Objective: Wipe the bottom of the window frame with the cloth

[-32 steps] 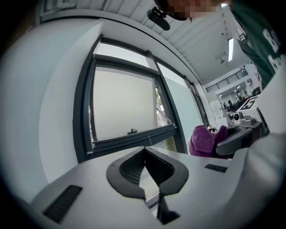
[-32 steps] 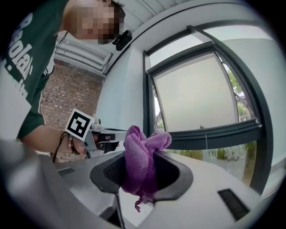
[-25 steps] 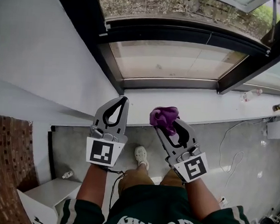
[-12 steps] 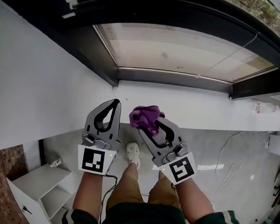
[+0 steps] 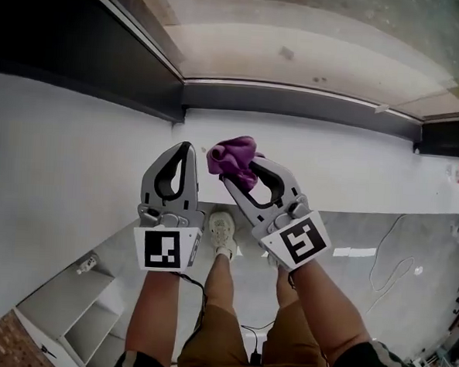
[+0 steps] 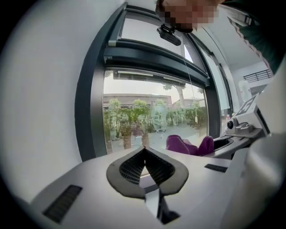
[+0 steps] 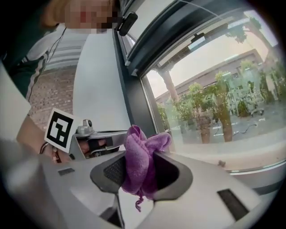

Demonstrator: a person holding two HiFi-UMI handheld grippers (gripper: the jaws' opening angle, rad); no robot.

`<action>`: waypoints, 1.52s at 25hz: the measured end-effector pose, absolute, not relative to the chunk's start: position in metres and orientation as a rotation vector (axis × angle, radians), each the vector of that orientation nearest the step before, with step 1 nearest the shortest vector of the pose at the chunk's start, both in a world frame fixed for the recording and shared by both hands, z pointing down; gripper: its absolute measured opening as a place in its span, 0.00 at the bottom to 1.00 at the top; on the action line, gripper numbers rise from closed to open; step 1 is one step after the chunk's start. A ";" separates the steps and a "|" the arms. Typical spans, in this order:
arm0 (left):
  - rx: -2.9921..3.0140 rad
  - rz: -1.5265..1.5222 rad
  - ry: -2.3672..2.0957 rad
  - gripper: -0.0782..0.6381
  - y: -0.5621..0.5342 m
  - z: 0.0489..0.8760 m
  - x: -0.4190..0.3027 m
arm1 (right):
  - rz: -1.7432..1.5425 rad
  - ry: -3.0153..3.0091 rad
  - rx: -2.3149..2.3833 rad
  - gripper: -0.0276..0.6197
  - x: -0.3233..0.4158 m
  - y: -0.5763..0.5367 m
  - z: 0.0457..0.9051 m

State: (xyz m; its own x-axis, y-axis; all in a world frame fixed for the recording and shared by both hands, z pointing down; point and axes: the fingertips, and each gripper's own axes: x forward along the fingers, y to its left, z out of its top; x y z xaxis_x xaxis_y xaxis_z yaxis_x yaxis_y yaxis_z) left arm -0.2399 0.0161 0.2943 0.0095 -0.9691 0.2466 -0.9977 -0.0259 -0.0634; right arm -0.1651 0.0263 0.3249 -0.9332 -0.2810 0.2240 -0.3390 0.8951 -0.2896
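Note:
My right gripper [image 5: 232, 165] is shut on a bunched purple cloth [image 5: 231, 157], which sticks out past its tips; the same cloth [image 7: 140, 156] hangs between the jaws in the right gripper view. The left gripper [image 5: 187, 147] is shut with nothing in it, just left of the cloth. Both hover over the white sill [image 5: 347, 167], short of the dark bottom rail of the window frame [image 5: 296, 101]. In the left gripper view the shut left gripper [image 6: 145, 149] points at the glass, with the cloth [image 6: 187, 146] to its right.
A dark vertical frame post [image 5: 83, 38] runs up the left of the window. The white wall [image 5: 52, 160] lies left of the grippers. Below are the grey floor [image 5: 395, 266], a white shelf unit [image 5: 74, 309], a cable [image 5: 391, 266] and my shoe [image 5: 223, 233].
The view has moved closer to the window and tipped down. Both grippers have come forward over the sill towards the bottom rail, the cloth still held in the right one.

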 end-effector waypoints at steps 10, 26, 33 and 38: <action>2.037 0.425 -2.073 0.12 -0.001 0.400 -0.295 | 0.498 -2.772 0.533 0.30 -0.239 -0.011 0.422; 2.038 0.381 -2.073 0.12 -0.018 0.447 -0.317 | 0.617 -2.553 0.427 0.30 -0.293 -0.036 0.537; 2.017 0.472 -2.043 0.12 -0.019 0.468 -0.320 | 0.688 -2.469 0.401 0.29 -0.292 -0.039 0.560; 2.037 0.529 -2.031 0.12 -0.023 0.471 -0.313 | 0.679 -2.433 0.403 0.28 -0.281 -0.041 0.565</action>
State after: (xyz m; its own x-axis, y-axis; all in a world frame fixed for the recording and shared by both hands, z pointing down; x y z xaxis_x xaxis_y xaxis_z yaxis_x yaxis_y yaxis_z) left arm -0.3127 -0.0233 0.4707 -0.0178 -0.9170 0.3986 -0.9949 -0.0233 -0.0980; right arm -0.2811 -0.0414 0.5646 -0.7888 -0.1290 0.6010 -0.4214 0.8253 -0.3760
